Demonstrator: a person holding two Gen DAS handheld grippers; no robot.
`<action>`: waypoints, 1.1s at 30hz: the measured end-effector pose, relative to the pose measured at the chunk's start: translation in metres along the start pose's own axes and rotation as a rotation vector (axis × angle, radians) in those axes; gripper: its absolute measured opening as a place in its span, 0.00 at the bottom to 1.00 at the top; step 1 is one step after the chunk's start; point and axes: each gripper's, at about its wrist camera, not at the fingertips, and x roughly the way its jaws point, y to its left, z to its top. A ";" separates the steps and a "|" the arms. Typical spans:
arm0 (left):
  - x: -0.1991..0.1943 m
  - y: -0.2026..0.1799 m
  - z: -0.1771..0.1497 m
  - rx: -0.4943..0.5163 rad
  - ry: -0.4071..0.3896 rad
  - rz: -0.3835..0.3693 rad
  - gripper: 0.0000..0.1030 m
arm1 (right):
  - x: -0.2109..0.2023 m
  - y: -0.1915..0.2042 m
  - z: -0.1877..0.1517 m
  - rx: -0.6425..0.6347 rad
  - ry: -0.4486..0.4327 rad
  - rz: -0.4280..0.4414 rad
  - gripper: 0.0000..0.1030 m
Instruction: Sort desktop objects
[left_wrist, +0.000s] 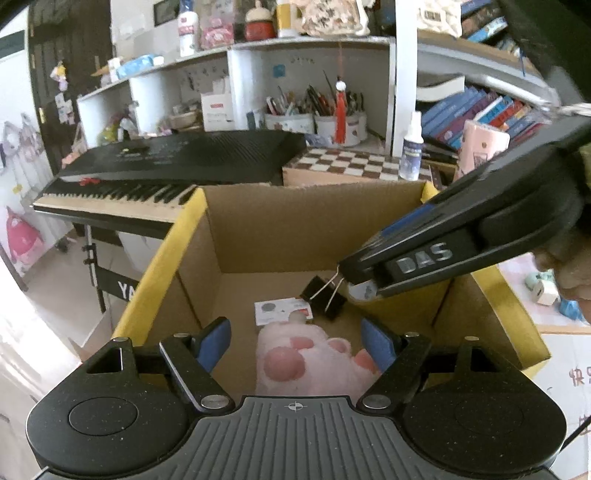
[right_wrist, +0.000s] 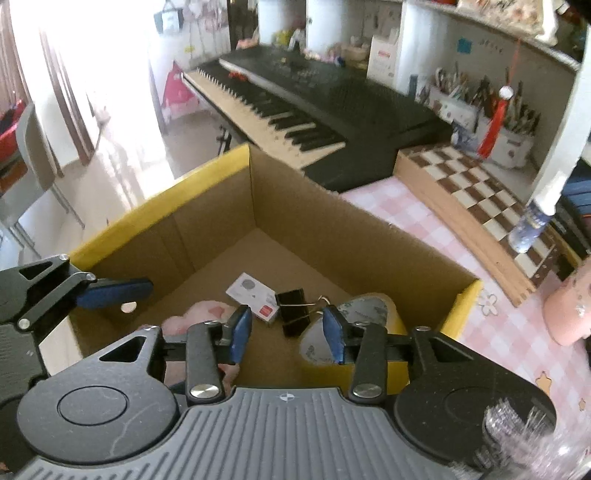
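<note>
While both grippers hang over an open cardboard box (left_wrist: 321, 225) with yellow-taped rims, the left wrist view looks down into it. The left gripper (left_wrist: 295, 345) has its blue pads spread wide with nothing pressed between them; under the gap lies a pink plush paw (left_wrist: 306, 363) on the box floor. Beyond the paw rests a small white card (left_wrist: 282, 311), and just beside it a black binder clip (left_wrist: 325, 300). The right gripper (left_wrist: 354, 284) reaches in from the right, its tips right at the clip's wire handles; from this side I cannot tell whether the tips still touch the wire. A roll of tape (left_wrist: 364, 291) shows partly behind those tips. Behind the box stand a black keyboard (left_wrist: 173, 166) and a chessboard (left_wrist: 354, 166).

From the right wrist view, the right gripper (right_wrist: 287, 334) has its pads somewhat apart, and nothing is pressed between them. The binder clip (right_wrist: 293, 312) lies on the box (right_wrist: 332, 218) floor just ahead of the gap, its wire handles toward the right pad. The card (right_wrist: 255, 295) lies just left of the clip, the tape roll (right_wrist: 354, 321) lies right of the clip, and the pink paw (right_wrist: 207, 314) lies at the left. One blue pad of the left gripper (right_wrist: 114, 291) enters from the left edge.
</note>
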 end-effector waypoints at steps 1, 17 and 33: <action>-0.003 0.001 0.000 -0.006 -0.006 0.002 0.77 | -0.006 0.002 -0.002 -0.001 -0.017 -0.008 0.40; -0.063 0.013 -0.015 -0.084 -0.117 0.006 0.78 | -0.110 0.026 -0.055 0.065 -0.308 -0.153 0.43; -0.107 0.033 -0.062 -0.111 -0.124 0.046 0.81 | -0.146 0.053 -0.133 0.347 -0.365 -0.326 0.44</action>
